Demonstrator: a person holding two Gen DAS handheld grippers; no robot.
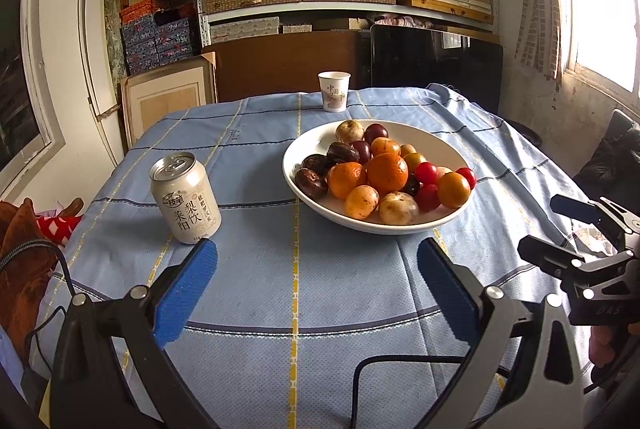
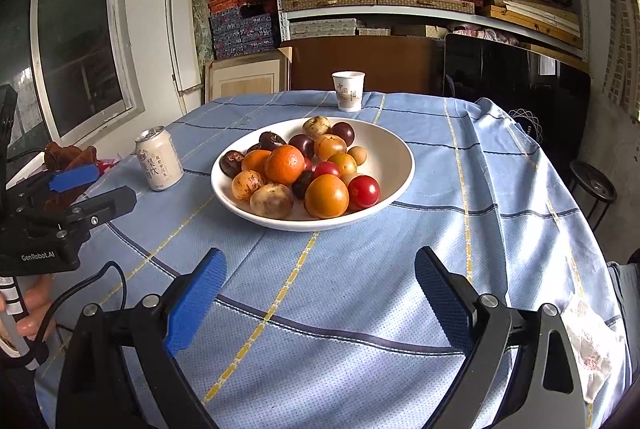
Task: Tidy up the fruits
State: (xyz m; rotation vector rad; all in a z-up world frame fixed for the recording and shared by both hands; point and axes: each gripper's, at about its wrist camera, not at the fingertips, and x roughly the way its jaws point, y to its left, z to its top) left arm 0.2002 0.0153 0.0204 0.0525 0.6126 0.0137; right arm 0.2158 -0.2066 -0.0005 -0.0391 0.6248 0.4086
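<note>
Hovering low over the blue cloth [image 2: 500, 189], both tools empty: left gripper [image 1: 316, 269] jaws spread wide, right gripper [image 2: 320, 277] same, nothing btwn the pads. Fruits [image 2: 304, 169] piled in the white bowl [image 2: 396, 165], mid-table, just ahead. Drink can [image 1: 185, 197] stands left of bowl, apart. Paper cup [image 1: 334, 91] upright at far edge.

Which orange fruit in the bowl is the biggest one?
The orange sitting on top in the middle of the white bowl. It is rounder and bigger than the smaller orange fruits around it.
</note>
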